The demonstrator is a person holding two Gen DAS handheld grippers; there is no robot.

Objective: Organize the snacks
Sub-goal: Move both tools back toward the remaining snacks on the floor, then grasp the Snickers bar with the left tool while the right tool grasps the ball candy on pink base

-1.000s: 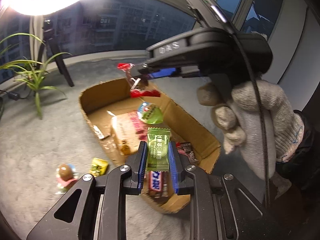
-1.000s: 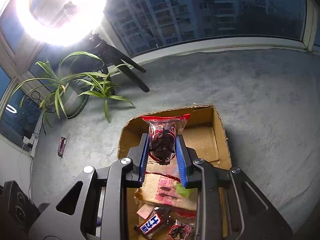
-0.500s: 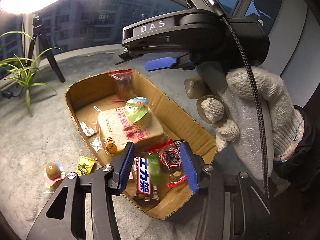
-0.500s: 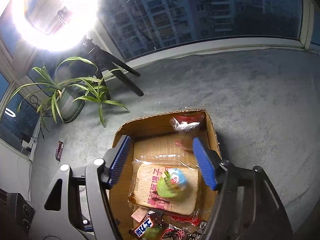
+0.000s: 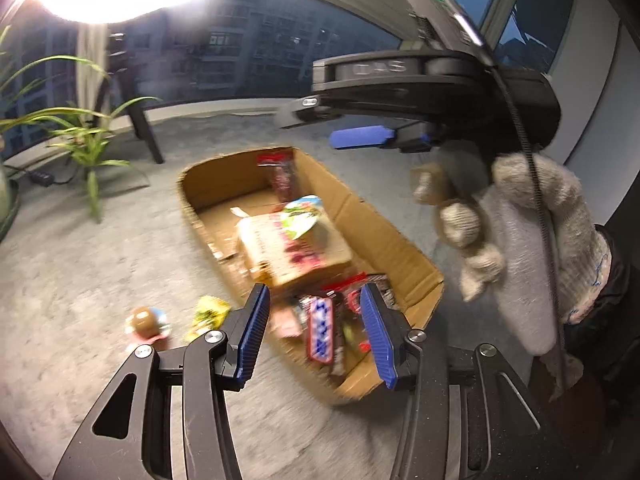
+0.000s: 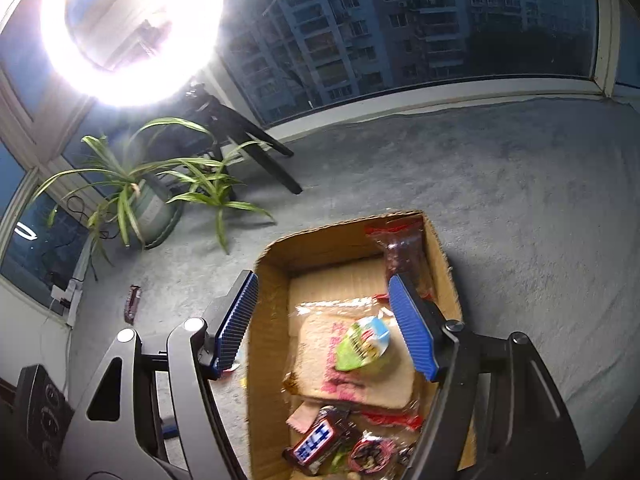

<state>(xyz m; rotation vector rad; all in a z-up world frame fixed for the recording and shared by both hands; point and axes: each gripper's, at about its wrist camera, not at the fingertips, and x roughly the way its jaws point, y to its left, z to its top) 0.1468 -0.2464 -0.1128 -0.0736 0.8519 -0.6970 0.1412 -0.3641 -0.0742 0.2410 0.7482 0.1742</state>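
Note:
A shallow cardboard box (image 5: 404, 248) lies on the grey carpet with snacks inside. A clear packet with a red top (image 6: 404, 252) leans in its far corner. A green-lidded cup (image 6: 362, 344) rests on a bagged bread slice (image 6: 352, 372). A blue-and-white bar (image 5: 320, 330) lies among small wrappers at the near end. My left gripper (image 5: 316, 336) hovers open and empty over that near end. My right gripper (image 6: 324, 324) is open and empty above the box middle; in the left wrist view a gloved hand (image 5: 532, 248) holds it. A yellow packet (image 5: 208, 314) and a brown egg-shaped sweet (image 5: 146, 320) lie outside the box.
A potted spider plant (image 6: 152, 208) and black tripod legs (image 6: 260, 160) under a bright ring light (image 6: 132, 20) stand by the window. A small dark bar (image 6: 132, 304) lies on the carpet left of the box. A black device (image 6: 40, 412) sits at the lower left.
Both grippers opened. The left let a green candy fall into the box's near end; the right let the red-topped packet drop into the far corner. Both have pulled back a little.

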